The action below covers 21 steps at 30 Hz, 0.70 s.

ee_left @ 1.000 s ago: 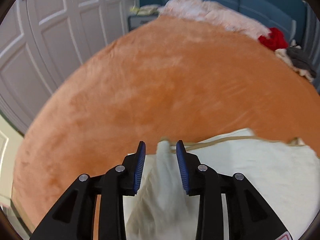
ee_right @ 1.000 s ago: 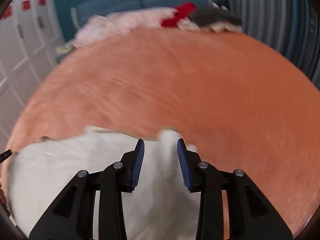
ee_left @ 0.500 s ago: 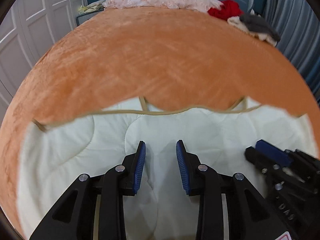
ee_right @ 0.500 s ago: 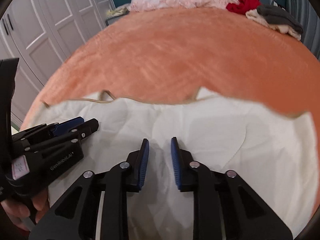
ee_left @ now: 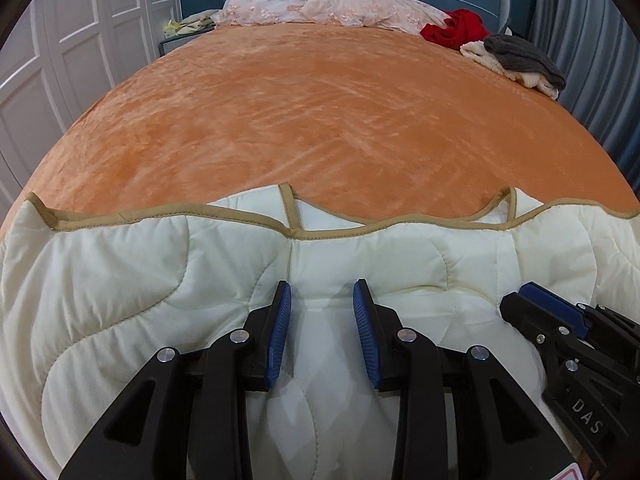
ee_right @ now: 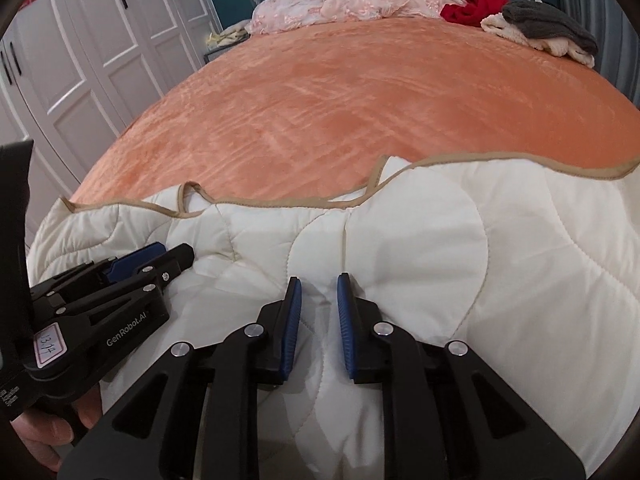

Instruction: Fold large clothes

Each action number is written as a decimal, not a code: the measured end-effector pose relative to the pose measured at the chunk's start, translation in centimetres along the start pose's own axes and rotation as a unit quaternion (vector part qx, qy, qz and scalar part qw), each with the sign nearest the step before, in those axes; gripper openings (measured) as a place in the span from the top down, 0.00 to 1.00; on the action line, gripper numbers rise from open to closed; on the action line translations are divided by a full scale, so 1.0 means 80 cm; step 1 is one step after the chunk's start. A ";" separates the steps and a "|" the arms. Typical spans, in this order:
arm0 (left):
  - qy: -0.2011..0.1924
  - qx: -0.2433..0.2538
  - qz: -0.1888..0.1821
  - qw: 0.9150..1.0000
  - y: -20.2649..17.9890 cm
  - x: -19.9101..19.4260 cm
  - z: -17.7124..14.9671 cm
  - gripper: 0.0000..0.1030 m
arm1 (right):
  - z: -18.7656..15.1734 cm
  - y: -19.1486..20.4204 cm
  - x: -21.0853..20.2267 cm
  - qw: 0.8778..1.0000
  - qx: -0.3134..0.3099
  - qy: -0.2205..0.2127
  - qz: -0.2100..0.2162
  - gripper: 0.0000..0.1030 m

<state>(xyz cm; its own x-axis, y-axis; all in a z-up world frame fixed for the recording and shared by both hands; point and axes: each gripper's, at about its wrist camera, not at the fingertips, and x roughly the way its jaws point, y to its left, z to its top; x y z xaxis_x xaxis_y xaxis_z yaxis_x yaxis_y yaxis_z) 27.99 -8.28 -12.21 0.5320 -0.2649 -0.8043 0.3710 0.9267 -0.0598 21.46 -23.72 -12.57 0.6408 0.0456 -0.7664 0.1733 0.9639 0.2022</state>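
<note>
Cream quilted garment point(ee_left: 120, 280), tan-bound, lies on the orange bed point(ee_left: 320, 112), its near part cut off. Our left claw point(ee_left: 322, 328) grips a raised fold; our right claw point(ee_right: 318, 312) has just been closing on another. Labels read "GenRobot.AI", "13.14".

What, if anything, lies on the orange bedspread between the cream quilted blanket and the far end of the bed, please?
Nothing visible does. Beyond the tan-trimmed edge of the cream quilted blanket the orange bedspread is bare. The pink floral bedding, red garment and grey and cream clothes lie only at the far end.
</note>
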 end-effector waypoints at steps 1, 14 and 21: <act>0.001 -0.005 -0.005 1.000 0.003 -0.005 0.001 0.68 | 0.001 0.000 -0.010 1.000 0.005 -0.005 -0.008 0.84; 0.015 -0.035 -0.037 0.999 0.000 -0.124 -0.078 0.68 | -0.070 0.038 -0.117 0.999 0.025 0.040 0.013 0.80; -0.009 -0.012 0.011 1.000 -0.014 -0.102 -0.107 0.67 | -0.088 0.047 -0.084 0.998 0.016 0.061 -0.019 0.81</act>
<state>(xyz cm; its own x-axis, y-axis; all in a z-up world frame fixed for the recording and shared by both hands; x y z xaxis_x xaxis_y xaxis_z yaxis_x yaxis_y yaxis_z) 16.69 -4.85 -10.62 0.5541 -0.2495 -0.7942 0.3404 0.9385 -0.0573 12.55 -18.59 -10.99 0.5381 0.0421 -0.8418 0.2204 0.9570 0.1887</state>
